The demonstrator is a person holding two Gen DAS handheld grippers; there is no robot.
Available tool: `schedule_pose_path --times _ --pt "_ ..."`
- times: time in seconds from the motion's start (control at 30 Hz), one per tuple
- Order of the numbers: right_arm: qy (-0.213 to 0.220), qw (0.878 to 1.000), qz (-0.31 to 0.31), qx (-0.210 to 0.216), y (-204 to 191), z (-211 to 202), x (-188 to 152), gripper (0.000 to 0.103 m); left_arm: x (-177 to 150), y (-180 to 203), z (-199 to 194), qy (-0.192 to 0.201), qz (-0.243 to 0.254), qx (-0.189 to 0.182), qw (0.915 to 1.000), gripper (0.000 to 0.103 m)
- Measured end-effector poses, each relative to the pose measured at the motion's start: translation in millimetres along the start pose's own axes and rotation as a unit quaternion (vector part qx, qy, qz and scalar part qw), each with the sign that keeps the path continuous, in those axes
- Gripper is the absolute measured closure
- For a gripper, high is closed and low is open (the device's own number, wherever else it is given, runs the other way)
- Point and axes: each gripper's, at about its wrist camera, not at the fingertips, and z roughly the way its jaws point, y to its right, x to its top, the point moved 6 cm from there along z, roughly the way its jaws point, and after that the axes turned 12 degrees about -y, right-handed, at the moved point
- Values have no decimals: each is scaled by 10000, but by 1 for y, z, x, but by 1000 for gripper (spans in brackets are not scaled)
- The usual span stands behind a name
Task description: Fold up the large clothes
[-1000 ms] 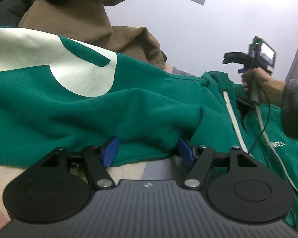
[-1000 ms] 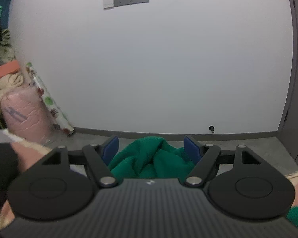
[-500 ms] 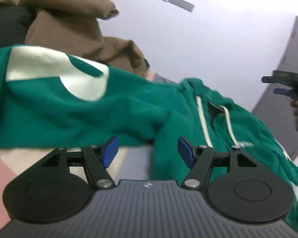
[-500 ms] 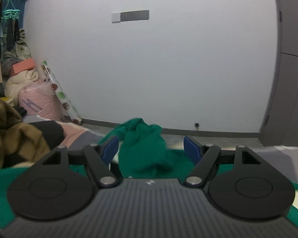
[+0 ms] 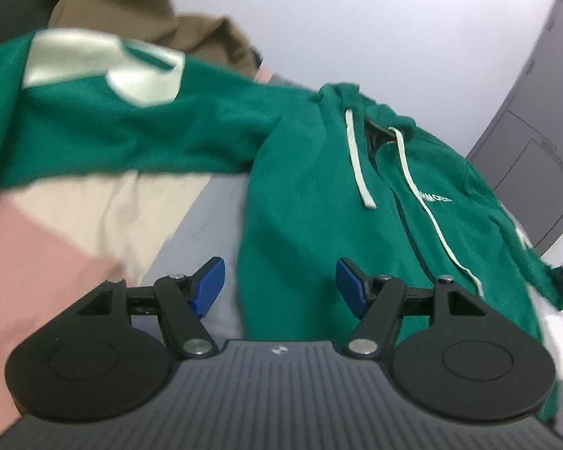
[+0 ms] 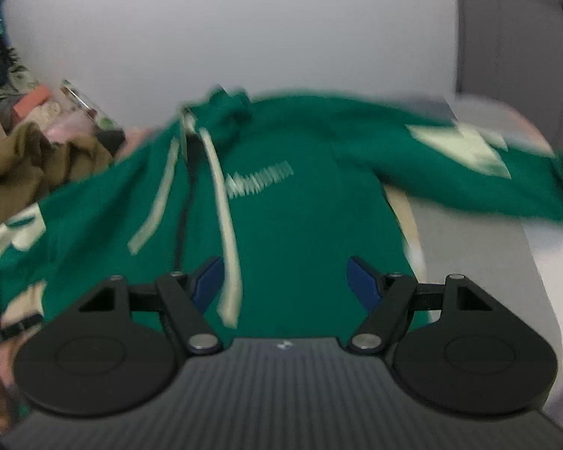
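A green zip hoodie (image 5: 319,195) with cream drawstrings lies front up on the bed, both sleeves spread out sideways. Its left sleeve (image 5: 112,123) carries a cream patch. In the right wrist view the same hoodie (image 6: 292,206) fills the middle, blurred, its other sleeve (image 6: 469,165) reaching right. My left gripper (image 5: 280,285) hovers open over the hoodie's side edge, blue pads apart with nothing gripped. My right gripper (image 6: 285,281) stands open above the hoodie's lower body, one drawstring (image 6: 225,225) near its left finger.
A bedcover (image 5: 75,225) of pink, beige and grey blocks lies under the hoodie. A heap of brown clothing (image 5: 139,18) sits beyond the left sleeve, also seen as brown clothes (image 6: 30,157). A white wall and a grey door (image 5: 536,142) stand behind the bed.
Both grippers pulled back from the hoodie. The right view swung from the wall and hood down onto the whole spread garment. The left view slid right, off the sleeve toward the body. Jaws stayed apart.
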Motion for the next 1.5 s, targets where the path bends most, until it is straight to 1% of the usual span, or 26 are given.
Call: schedule_pose_path --times 0.07,0.1,0.13,0.2,0.3,0.4,0.5,0.57,0.6,0.7,0.73,0.77,0.83,0.9,0.97,1.0,1.03,1.07,1.1,1.13,1.17,1.2,1.23,1.27,1.4,1.5 --pt "-146 9996 223 -35 24 -3 -22 27 -6 -6 -6 -169 -242 -126 9995 31" --pt "-180 9994 297 -55 33 -5 -31 18 -9 -8 -9 -253 -357 -196 9989 30" --pt "-238 9988 406 -109 44 -5 -39 16 -12 -9 -10 -316 -422 -247 9983 29" --pt "-330 9969 683 -185 67 -8 -50 16 -19 -8 -15 -423 -510 -356 9972 27" --pt "-416 9931 1098 -14 94 -11 -63 16 -33 -3 -16 -618 -581 -452 9954 25" --pt "-618 9836 1676 252 121 -3 -70 16 -45 -2 -14 -836 -709 -392 9932 24" --pt "-873 9704 2183 555 140 11 -82 16 -54 -1 -10 -1114 -783 -417 9898 24" --pt "-1062 9668 2267 503 144 20 -90 16 -59 0 -9 -1193 -839 -431 9884 23" --pt "-1162 9636 2339 576 144 24 -92 16 -60 0 -9 -1226 -870 -481 9875 23" --pt "-1493 9458 2517 1407 131 38 -101 16 -67 1 -8 -1379 -1012 -689 9828 23" --pt "-1562 9449 2391 1602 123 38 -101 14 -71 2 -6 -1475 -1022 -677 9814 23" --pt "-1617 9487 2139 1678 111 39 -101 14 -76 3 -4 -1582 -981 -595 9807 23" --pt "-1717 9600 1736 1373 96 42 -105 14 -79 7 -3 -1620 -858 -481 9819 23" --pt "-1829 9643 1584 1075 90 50 -112 14 -83 10 -5 -1655 -783 -443 9821 23" --pt "-1767 9679 1528 924 84 52 -114 15 -87 12 -6 -1670 -782 -438 9819 24" --pt "-1746 9714 1405 788 78 51 -116 18 -88 12 -8 -1675 -767 -442 9819 24" --pt "-1765 9743 1232 667 71 51 -117 23 -89 14 -10 -1671 -728 -440 9823 29" --pt "-1781 9769 1042 551 65 49 -118 28 -91 15 -12 -1671 -700 -408 9826 41" --pt "-1768 9787 919 494 60 46 -119 42 -92 15 -13 -1679 -698 -380 9826 48" --pt "-1738 9793 871 563 56 42 -119 64 -93 16 -14 -1687 -688 -398 9825 58" --pt "-1698 9790 915 663 55 38 -119 73 -93 17 -17 -1688 -674 -448 9823 71" --pt "-1634 9794 946 723 54 32 -119 85 -92 19 -22 -1668 -690 -541 9821 76" --pt "-1573 9804 901 772 51 24 -118 89 -89 20 -27 -1616 -708 -642 9822 81" --pt "-1515 9815 817 834 46 16 -116 90 -85 21 -34 -1555 -737 -771 9821 83" --pt "-1190 9835 609 1215 34 -27 -105 92 -68 22 -65 -1391 -967 -1290 9771 86" --pt "-996 9851 266 1374 21 -64 -97 93 -57 24 -94 -1298 -900 -1360 9780 87"
